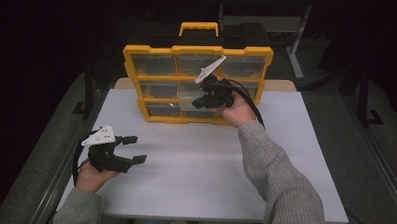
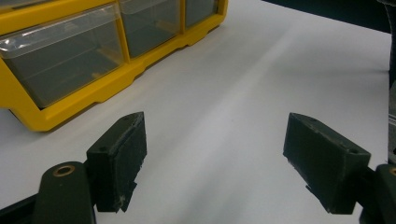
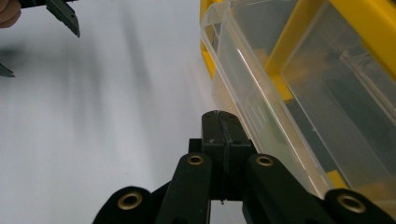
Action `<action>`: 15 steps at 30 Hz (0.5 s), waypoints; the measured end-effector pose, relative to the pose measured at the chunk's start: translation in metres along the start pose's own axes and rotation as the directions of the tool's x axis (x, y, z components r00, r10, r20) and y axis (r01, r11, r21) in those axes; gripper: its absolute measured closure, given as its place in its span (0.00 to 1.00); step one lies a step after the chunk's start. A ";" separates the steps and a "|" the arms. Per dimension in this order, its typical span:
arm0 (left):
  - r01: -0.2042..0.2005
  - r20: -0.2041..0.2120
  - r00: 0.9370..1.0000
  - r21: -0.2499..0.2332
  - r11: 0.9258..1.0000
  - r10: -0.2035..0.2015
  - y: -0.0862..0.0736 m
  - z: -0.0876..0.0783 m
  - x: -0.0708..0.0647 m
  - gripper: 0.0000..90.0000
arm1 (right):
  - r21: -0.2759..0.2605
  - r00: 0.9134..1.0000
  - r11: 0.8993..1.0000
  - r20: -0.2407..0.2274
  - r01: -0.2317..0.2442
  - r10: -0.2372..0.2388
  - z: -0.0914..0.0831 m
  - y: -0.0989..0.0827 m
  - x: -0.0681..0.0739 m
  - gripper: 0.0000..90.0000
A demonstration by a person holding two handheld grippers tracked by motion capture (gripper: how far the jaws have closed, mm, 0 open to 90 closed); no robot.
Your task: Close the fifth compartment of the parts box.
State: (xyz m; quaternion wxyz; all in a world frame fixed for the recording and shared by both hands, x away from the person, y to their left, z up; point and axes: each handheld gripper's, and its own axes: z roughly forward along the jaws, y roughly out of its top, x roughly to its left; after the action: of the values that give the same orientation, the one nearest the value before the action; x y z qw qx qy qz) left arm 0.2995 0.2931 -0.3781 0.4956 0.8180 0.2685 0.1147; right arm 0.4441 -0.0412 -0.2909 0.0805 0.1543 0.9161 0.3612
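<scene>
Right tongs [image 3: 219, 123] pressed together, nothing visible between the pads, tips just beside the front edge of a clear drawer [image 3: 261, 116] pulled partway out of the yellow organizer [image 1: 197, 84], middle column. Organizer stands upright at the far side of the white tabletop [image 1: 204, 167]. Left tongs [image 2: 215, 163] spread wide and empty, held over the near left part of the tabletop, well apart from the organizer.

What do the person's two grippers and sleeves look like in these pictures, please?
Both the left gripper and the right gripper are black, two-jawed, with blocky rectangular pads and brass-coloured pivot rivets. Each carries a pale grey three-cornered plate on top and trails a black cable. The sleeves are grey knit.
</scene>
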 end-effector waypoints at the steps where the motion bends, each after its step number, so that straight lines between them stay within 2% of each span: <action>1: 0.002 0.000 1.000 0.000 1.000 -0.002 0.000 0.000 0.000 0.24 | 0.001 1.000 1.000 0.005 0.004 -0.004 0.000 0.000 -0.001 0.99; 6: 0.002 0.000 1.000 0.002 1.000 -0.002 0.000 -0.001 0.000 0.24 | 0.000 1.000 1.000 0.008 -0.004 0.004 0.001 0.000 -0.003 0.99; 7: 0.002 -0.001 1.000 0.001 1.000 -0.002 0.000 -0.001 0.000 0.24 | -0.002 1.000 1.000 0.013 0.007 -0.007 0.001 0.000 -0.004 0.99; 15: 0.003 0.000 1.000 0.000 1.000 -0.003 0.000 -0.001 0.000 0.24 | 0.006 1.000 1.000 0.015 -0.010 0.010 0.001 0.002 -0.006 0.99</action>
State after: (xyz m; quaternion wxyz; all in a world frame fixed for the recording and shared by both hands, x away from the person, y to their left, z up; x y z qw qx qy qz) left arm 0.2992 0.2936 -0.3778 0.4956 0.8177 0.2699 0.1139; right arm 0.4500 -0.0411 -0.2904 0.0851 0.1621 0.9158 0.3576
